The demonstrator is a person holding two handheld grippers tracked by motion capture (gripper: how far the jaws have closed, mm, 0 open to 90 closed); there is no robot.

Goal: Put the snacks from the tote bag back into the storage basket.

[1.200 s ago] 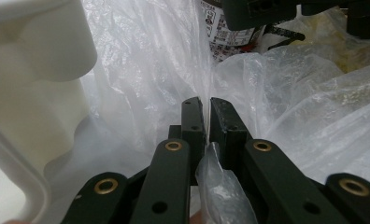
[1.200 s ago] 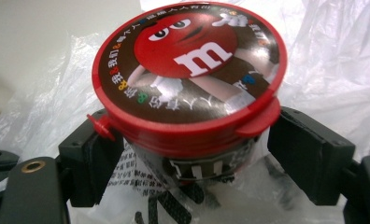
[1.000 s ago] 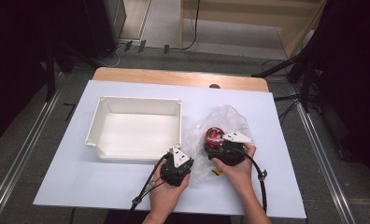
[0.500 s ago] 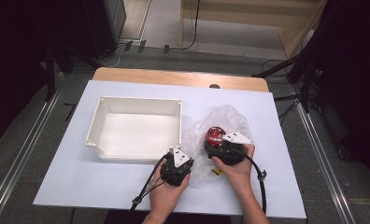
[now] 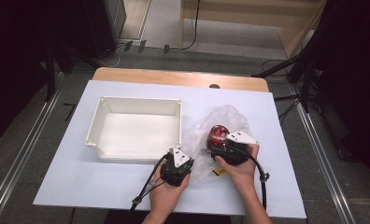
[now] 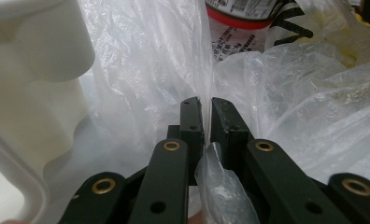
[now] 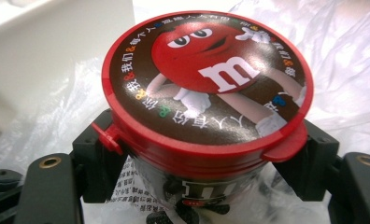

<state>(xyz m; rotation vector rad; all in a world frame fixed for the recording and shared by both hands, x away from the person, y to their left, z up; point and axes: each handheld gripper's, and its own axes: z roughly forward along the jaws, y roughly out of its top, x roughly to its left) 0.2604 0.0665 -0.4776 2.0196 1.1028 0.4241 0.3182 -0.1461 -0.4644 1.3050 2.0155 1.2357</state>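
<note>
The left tongs (image 6: 203,122) pinch a fold of the plastic bag (image 6: 286,102); the right tongs (image 7: 206,154) clamp the red-lidded candy tub (image 7: 206,88), at 4 o'clock from the white bin (image 5: 134,128). Next, probably, lifting the tub clear of the bag.

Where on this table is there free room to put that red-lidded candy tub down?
The white bin is bare inside, and the sheet left of it and behind it is free. It is crowded right of the bin, where the plastic bag, candy tub and both grippers sit.
</note>
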